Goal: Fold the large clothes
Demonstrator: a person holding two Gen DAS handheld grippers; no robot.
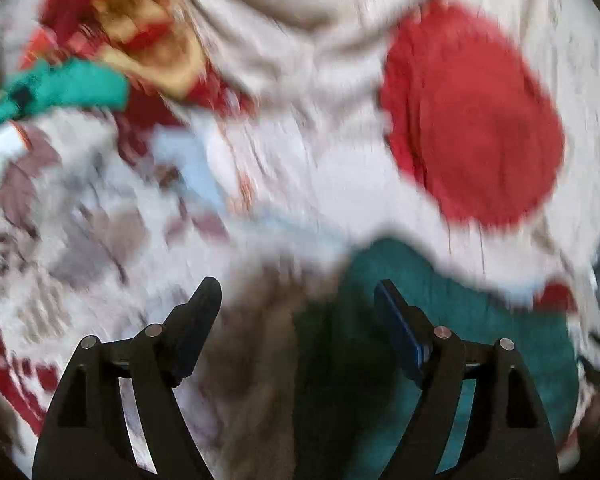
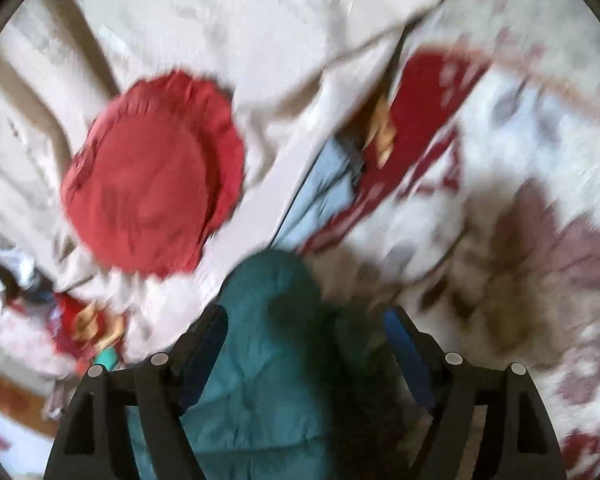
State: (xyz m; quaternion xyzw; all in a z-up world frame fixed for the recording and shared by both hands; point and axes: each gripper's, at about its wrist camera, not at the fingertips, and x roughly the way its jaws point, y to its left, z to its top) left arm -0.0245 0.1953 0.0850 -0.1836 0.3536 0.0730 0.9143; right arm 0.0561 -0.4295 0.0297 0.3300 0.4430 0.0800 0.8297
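Observation:
Both views are motion-blurred. A dark teal garment (image 1: 440, 304) lies low in the left wrist view, under and past my left gripper (image 1: 298, 300), whose jaws stand wide open with nothing between the pads. In the right wrist view the teal garment (image 2: 268, 360) bulges up between the fingers of my right gripper (image 2: 306, 324), which are open wide; the cloth lies against the left finger (image 2: 208, 340). A grey shadow covers the cloth near the right finger.
A round red cushion (image 1: 472, 120) (image 2: 156, 172) lies on a cream blanket (image 1: 284, 28) (image 2: 260, 32). A white floral bedspread (image 1: 72, 216) (image 2: 540, 168) spreads around. Red and yellow patterned cloth (image 1: 148, 28), a bright green piece (image 1: 68, 88) and light blue fabric (image 2: 324, 196) lie nearby.

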